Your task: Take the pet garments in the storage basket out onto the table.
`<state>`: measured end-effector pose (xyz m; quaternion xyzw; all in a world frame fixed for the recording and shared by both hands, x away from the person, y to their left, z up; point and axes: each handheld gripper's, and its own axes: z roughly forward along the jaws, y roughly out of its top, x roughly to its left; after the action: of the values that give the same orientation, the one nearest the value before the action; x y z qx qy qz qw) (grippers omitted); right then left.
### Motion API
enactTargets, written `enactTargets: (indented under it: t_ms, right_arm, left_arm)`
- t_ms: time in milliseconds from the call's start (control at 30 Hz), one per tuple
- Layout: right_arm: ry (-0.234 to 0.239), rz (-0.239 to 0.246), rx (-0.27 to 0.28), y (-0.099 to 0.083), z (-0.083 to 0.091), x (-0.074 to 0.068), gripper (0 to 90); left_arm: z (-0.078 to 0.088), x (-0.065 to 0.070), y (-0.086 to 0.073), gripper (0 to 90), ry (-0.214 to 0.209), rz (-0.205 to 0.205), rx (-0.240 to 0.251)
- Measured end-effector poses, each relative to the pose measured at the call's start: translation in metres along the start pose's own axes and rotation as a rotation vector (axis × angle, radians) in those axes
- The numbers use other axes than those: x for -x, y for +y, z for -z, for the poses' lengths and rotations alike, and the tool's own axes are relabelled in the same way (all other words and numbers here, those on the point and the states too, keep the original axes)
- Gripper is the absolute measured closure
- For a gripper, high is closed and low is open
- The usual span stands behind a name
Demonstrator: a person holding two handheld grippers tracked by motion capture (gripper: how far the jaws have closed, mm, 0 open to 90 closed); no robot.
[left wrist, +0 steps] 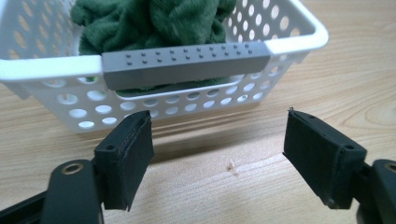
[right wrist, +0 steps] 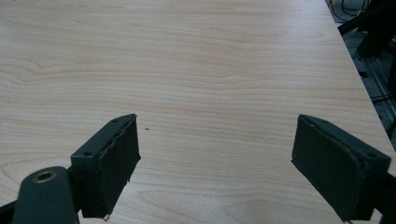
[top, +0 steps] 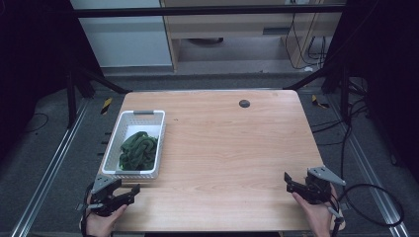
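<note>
Near table (top: 227, 143) front edge, 2 grippers, left (top: 114, 193) and right (top: 301, 186), spread, empty; likely ready for cloth (top: 138, 149) in basket (top: 112, 143).

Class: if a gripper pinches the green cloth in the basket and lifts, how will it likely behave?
The cloth lies bunched in soft folds, so it will probably droop and unfurl. Its plush surface suggests a secure grip. The basket looks light and may shift.

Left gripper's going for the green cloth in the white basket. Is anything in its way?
Yes: the white perforated plastic basket's near end wall and grey handle strip stand between the open left gripper and the crumpled dark green cloth. The basket's top is open, so coming from above looks clear.
</note>
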<state>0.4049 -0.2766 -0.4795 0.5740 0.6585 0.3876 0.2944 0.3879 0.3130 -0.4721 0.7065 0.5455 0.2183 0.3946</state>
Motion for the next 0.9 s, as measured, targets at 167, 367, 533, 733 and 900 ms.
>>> enactTargets:
  t_ms: [167, 367, 533, 733, 900]
  right_arm:
    - [0.011, 0.03, -0.01, -0.001, -0.002, -0.003, 15.4]
    - [0.013, 0.042, -0.001, 0.0, 0.0, -0.007, 15.4]
    - [0.015, 0.049, -0.003, -0.001, 0.0, -0.009, 15.4]
    - [0.026, 0.058, -0.011, -0.001, -0.001, -0.011, 15.2]
    - [0.03, 0.043, -0.005, -0.001, -0.002, -0.011, 14.8]
  left_arm:
    - [0.008, -0.001, 0.003, 25.6, 0.007, 0.02, 0.041]
    - [0.022, -0.003, 0.011, 24.6, 0.008, 0.026, 0.1]
    - [0.027, -0.004, 0.014, 23.4, 0.006, 0.034, 0.119]
    - [0.031, -0.004, 0.018, 22.3, 0.008, 0.024, 0.131]
    - [0.034, -0.004, 0.025, 21.3, 0.009, 0.019, 0.139]
